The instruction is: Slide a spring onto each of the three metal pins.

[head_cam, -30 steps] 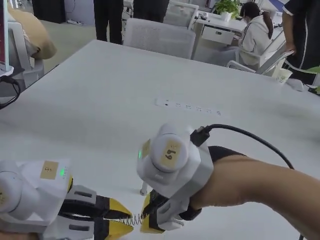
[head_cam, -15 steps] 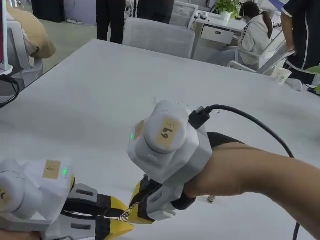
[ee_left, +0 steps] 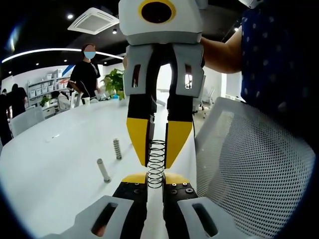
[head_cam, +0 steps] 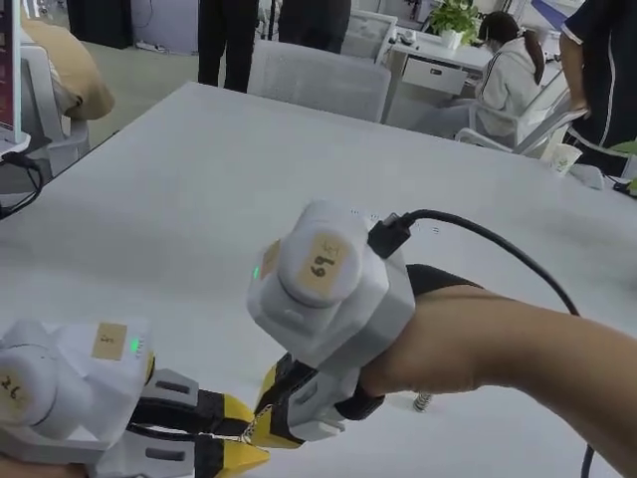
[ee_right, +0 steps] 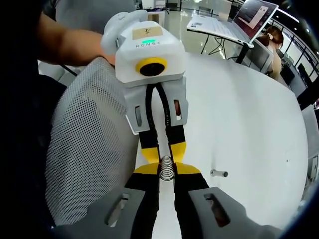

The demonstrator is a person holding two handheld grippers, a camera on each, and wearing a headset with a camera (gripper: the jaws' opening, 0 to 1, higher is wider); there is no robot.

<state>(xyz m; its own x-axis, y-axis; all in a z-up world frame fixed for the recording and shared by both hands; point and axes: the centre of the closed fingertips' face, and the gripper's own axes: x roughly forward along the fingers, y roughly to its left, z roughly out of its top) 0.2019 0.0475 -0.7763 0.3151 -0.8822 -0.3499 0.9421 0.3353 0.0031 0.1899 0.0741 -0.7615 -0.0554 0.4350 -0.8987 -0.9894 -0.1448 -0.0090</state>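
- The spring [ee_left: 156,164] showed as a bare stretch of coil between the two sets of fingertips in the head view a second ago. Now the tips have closed in on each other and little of it shows there.
- The right gripper [ee_left: 159,149] has swung left and tipped further over the left gripper [ee_left: 155,178] since then. The upright pin that showed under its body is now covered in the head view.
- In the left gripper view the spring runs in a straight line. Its far end sits between the right gripper's yellow fingers [ee_left: 138,137] and its near end between the left gripper's own yellow-tipped fingers [ee_left: 133,178].
- Both pairs of fingers are narrow, each closed on one end of the spring, which is carried clear above the worktop [head_cam: 199,199] near its front edge.
- In the right gripper view the spring is seen end-on as a small ring, held between that gripper's own tips just under the left gripper's tips.
- A bare pin [ee_left: 103,170] stands upright on the worktop to the left of the fingers in the left gripper view, apart from the spring.
- A second spring [ee_left: 117,148] stands upright just beyond that pin. I cannot tell whether a pin is inside it.
- A black cable [head_cam: 478,244] leaves the right gripper's body and arcs over the person's forearm [head_cam: 498,349].
- A mesh chair back [ee_left: 249,164] stands beside the worktop edge.
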